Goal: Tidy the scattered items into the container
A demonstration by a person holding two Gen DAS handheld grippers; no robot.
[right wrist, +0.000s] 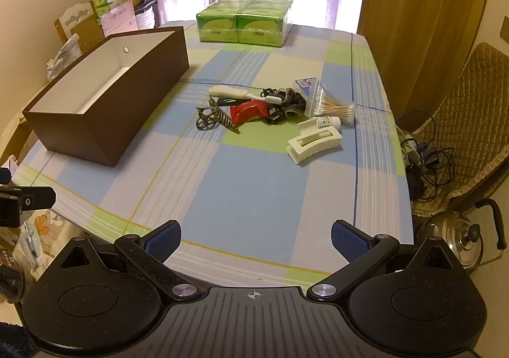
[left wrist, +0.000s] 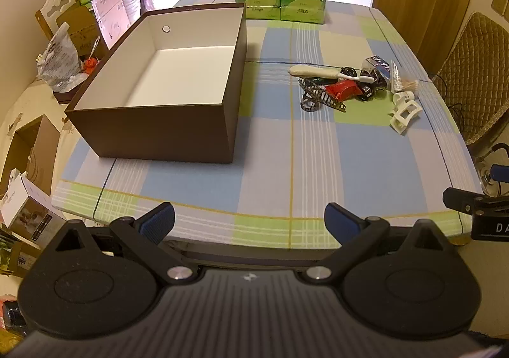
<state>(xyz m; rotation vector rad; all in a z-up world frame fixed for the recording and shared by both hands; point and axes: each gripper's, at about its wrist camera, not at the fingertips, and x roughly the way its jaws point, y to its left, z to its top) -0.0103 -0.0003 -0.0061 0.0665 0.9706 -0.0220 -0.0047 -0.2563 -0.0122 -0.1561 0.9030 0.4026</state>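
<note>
Hovering at the near table edge, the left gripper (left wrist: pixel 249 220) and right gripper (right wrist: pixel 256 238) both gape wide, holding nothing. The scattered items (right wrist: pixel 270 109) lie heaped well right of the empty brown box (left wrist: pixel 165 71). They look light; the stiff cream hair claw (right wrist: pixel 313 141) seems easiest pinched across its spine, though smooth plastic may slip.

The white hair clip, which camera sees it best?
The right wrist view: the white hair clip lies near the middle, its long slot clear. In the left wrist view it sits far right, smaller and bent by the lens.
</note>
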